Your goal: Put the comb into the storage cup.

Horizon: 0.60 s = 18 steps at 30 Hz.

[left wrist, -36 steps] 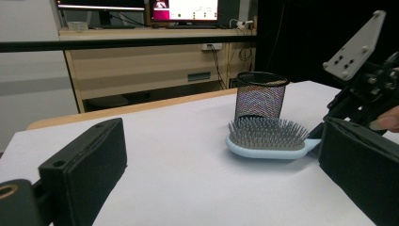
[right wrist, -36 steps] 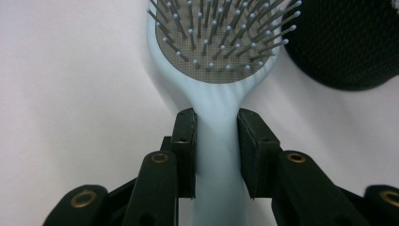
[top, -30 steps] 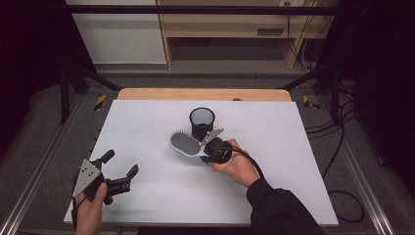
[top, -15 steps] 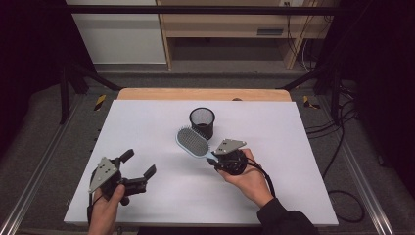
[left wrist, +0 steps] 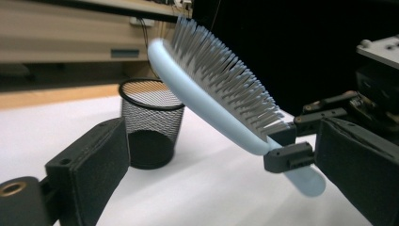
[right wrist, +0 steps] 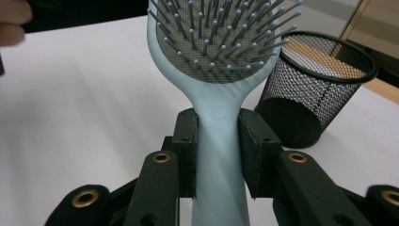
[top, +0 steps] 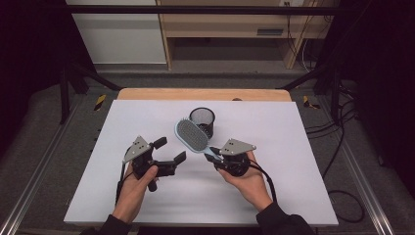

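Observation:
A pale blue hairbrush [top: 191, 136] with grey bristles is held off the white table [top: 293, 147], head tilted up toward a black mesh cup [top: 202, 120]. My right gripper [top: 214, 157] is shut on its handle [right wrist: 219, 155], and the head [right wrist: 221, 42] rises in front of the cup [right wrist: 320, 89]. My left gripper [top: 170, 150] stands open just left of the brush, jaws wide apart. In the left gripper view the brush [left wrist: 211, 103] crosses ahead of my open left gripper [left wrist: 226, 183], with the handle end close to the right jaw. The cup [left wrist: 150, 127] stands behind.
A wooden strip [top: 205, 94] runs along the table's far edge, with shelving [top: 225, 29] beyond it. Cables [top: 342, 147] trail on the floor at the right. Metal rails [top: 29, 191] flank the table.
The right gripper has lifted the brush and drawn it nearer and rightward, away from the cup. The left gripper has swung from the front left corner toward the brush.

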Each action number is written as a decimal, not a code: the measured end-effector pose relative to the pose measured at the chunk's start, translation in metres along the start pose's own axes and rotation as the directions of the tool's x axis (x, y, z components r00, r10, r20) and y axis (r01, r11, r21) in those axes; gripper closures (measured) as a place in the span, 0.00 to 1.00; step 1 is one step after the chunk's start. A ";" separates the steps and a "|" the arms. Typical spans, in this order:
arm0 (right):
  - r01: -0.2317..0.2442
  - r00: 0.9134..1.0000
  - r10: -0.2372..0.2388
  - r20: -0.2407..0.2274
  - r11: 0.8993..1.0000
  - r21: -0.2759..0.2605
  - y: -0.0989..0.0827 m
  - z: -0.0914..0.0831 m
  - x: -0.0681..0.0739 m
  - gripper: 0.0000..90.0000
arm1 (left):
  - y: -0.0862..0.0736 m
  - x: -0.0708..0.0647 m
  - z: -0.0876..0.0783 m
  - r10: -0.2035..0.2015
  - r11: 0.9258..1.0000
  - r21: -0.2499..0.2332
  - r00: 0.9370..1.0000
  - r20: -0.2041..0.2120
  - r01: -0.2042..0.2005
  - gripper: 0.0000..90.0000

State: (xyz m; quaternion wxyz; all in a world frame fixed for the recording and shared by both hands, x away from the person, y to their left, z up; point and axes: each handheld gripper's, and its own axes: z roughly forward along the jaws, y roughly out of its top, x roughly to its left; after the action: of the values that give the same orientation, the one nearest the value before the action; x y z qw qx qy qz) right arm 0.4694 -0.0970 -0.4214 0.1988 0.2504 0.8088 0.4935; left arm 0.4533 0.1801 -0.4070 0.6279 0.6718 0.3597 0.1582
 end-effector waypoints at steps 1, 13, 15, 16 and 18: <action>0.002 1.000 -0.002 0.000 1.000 -0.011 0.001 -0.001 0.001 0.77 | 0.001 -0.001 0.002 -0.011 1.000 0.000 1.000 0.008 0.011 0.04; 0.006 1.000 -0.005 0.009 0.996 -0.084 0.004 -0.001 0.007 0.77 | 0.014 -0.012 0.021 -0.043 0.999 0.000 0.998 0.052 0.043 0.04; 0.000 1.000 0.002 0.019 0.996 -0.093 0.003 -0.001 0.008 0.77 | 0.016 -0.012 0.023 -0.052 0.999 0.007 0.997 0.057 0.052 0.04; -0.002 1.000 0.004 0.022 0.995 -0.096 0.003 -0.001 0.008 0.77 | 0.016 -0.012 0.024 -0.054 0.999 0.012 0.997 0.062 0.053 0.04; -0.002 1.000 0.005 0.026 0.995 -0.103 0.004 -0.001 0.009 0.77 | 0.018 -0.013 0.027 -0.061 0.998 0.019 0.996 0.067 0.060 0.04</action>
State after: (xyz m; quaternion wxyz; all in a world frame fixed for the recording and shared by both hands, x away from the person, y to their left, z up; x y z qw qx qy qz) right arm 0.4627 -0.0912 -0.4182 0.2214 0.2478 0.7792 0.5315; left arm 0.4673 0.1527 -0.3907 0.6384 0.6710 0.3597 0.1133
